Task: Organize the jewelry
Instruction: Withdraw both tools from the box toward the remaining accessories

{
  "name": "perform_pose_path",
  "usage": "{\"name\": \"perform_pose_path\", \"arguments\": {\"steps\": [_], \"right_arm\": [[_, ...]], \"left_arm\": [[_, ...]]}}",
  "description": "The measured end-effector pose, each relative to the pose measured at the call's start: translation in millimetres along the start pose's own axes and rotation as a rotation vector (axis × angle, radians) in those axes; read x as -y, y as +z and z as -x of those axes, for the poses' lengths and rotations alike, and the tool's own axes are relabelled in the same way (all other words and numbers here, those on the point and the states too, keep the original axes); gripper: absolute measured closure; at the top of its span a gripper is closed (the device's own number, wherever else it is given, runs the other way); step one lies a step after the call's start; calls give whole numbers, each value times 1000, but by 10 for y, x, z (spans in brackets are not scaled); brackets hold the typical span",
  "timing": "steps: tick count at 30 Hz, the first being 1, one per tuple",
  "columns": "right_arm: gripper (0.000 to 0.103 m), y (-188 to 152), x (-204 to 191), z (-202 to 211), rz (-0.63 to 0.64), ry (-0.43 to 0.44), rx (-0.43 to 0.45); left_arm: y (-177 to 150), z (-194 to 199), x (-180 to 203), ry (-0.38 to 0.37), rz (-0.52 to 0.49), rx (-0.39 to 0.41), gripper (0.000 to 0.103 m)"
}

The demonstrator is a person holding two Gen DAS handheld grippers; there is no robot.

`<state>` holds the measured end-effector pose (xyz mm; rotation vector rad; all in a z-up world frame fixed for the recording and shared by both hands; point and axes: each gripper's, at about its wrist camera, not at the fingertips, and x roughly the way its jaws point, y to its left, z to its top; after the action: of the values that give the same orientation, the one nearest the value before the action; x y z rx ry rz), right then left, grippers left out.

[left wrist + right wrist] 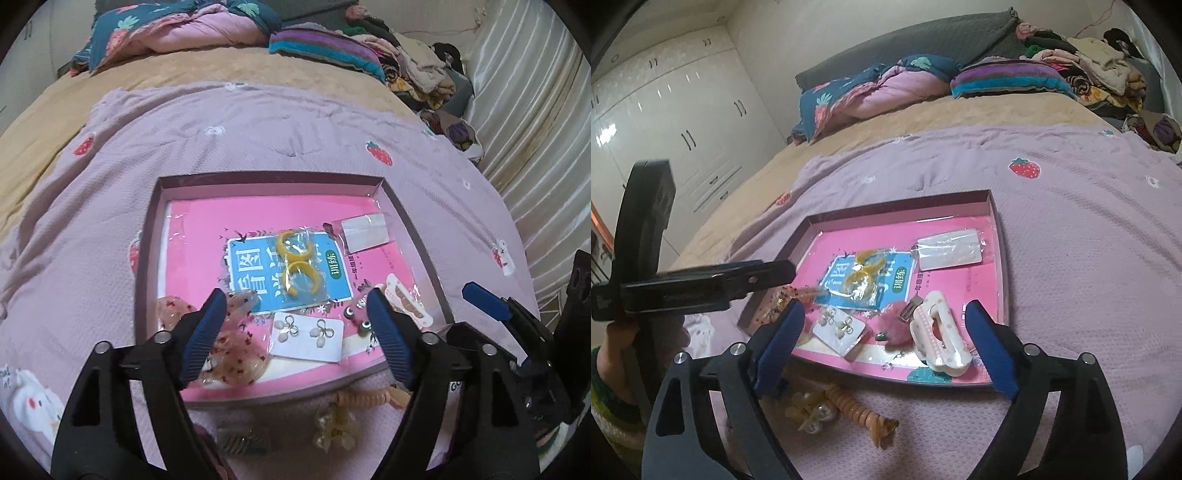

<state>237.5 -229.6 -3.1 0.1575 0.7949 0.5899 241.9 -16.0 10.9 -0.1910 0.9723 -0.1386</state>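
Your left gripper (295,295) hangs over the near half of the shallow tray (266,179), jaws wide, holding nothing. Between its blue fingers sits the white earring card (306,338) with 2 pearl-and-loop earrings. Your right gripper (884,308) is also spread wide and empty, low over the tray's near right corner, with the pink-and-white hair claw (940,334) and a pink fluffy clip (899,321) lying between its fingers.

Tray sits on the lilac strawberry blanket (258,129) and is lined with a pink sheet carrying a blue label. In it:
- 2 yellow hoop earrings (301,264) in a clear bag, centre
- bagged white card (365,230), far right
- 2 small dark bead studs (356,319), just beside your left gripper's right finger
- sheer dotted pouch (229,350), near left corner, under your left gripper's left finger

Outside the tray, on the blanket against its near edge: a peach spiral hair tie (862,415) and a pale bow clip (810,410), touching each other.
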Motion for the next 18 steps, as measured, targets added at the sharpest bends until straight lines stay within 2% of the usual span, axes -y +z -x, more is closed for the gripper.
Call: {"name": "perform_pose_path", "arguments": {"steps": [2,6,18], "right_arm": [[11,11,-13,54,2,-10,13],[10,49,-49,175,-5,-42,41],[7,85,-171,681,-56,-79,117]], "left_arm": [[-4,73,-18,-3,8,16,21],[-24,223,-4,-18,11,50,12],[-165,620,-27,-51,16,122,10]]}}
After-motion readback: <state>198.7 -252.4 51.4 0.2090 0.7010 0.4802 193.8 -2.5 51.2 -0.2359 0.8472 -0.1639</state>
